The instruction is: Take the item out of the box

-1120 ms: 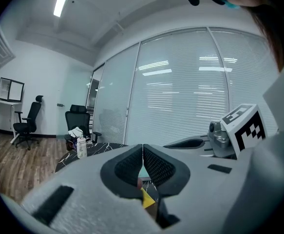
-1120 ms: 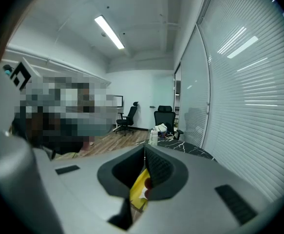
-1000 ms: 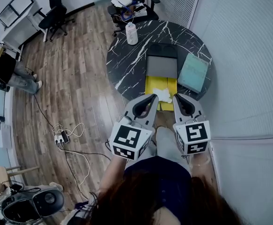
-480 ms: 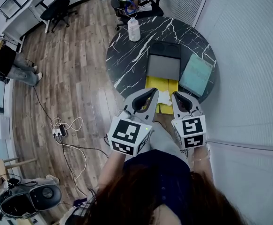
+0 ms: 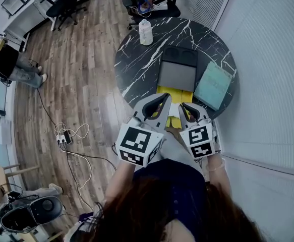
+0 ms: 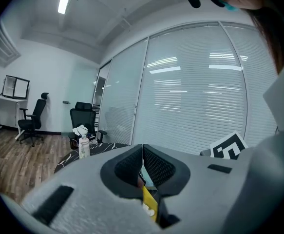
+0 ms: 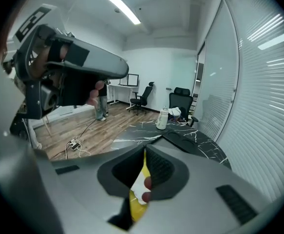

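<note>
Item (image 7: 138,183) looks like a crumpled white wad, sitting in the open yellow box (image 5: 174,92) at the near edge of the round table (image 5: 141,59). I'd guess it's light, soft and squashy, so just pinch a raised fold on top. Left gripper (image 6: 142,150) and right gripper (image 7: 145,154) both hover above the box, jaws pressed together on nothing.

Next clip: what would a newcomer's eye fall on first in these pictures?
The left gripper and right gripper, each with a black-and-white marker cube, fill the head view's middle, both with jaws closed, at the near edge of the round black marble table. Just beyond their tips sits a bright yellow box with something white in it, a teal flat item to its right.
</note>
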A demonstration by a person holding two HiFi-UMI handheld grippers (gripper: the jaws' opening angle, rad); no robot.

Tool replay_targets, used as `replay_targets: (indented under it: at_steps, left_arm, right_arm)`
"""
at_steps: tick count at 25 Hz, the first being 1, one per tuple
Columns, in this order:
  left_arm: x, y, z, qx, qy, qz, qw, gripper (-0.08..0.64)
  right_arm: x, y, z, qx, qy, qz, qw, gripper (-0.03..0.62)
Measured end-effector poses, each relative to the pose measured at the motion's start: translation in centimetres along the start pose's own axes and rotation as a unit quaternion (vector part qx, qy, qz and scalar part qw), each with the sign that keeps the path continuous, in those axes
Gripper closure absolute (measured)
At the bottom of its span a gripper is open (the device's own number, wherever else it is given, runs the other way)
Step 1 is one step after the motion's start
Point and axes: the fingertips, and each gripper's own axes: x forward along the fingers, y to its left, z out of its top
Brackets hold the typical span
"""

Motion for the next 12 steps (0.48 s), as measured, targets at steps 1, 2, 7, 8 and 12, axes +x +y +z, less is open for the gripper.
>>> replay_targets:
  at_steps: [1,2,7,8,12]
  left_arm:
    - [0.3,0.2,-0.1,-0.001,0.001,0.002,1.0,0.532]
    - [0.6,0.3,-0.2,-0.002,0.002,0.004,1.0,0.532]
    - [1.6,0.6,-0.3,-0.006,0.009,0.01,0.9999,0.532]
    - [1.7,0.7,-0.3,-0.007,0.01,0.011,0.9999,0.532]
    - [2.1,0.9,-0.4,-0.007,0.015,0.014,0.9998,0.532]
  right_arm:
    - [0.4,0.0,-0.3,-0.005,0.004,0.005,1.0,0.565]
    - [0.8,0.0,-0.5,-0.012,0.01,0.009,1.0,0.565]
    - [2.3,0.2,-1.8,-0.039,0.035,0.034,0.998,0.565]
    - [2.5,0.3,-2.1,-0.042,0.039,0.039,0.998,0.565]
    - [3.5,0.7,-3.1,-0.051,0.056,0.055,0.996,0.565]
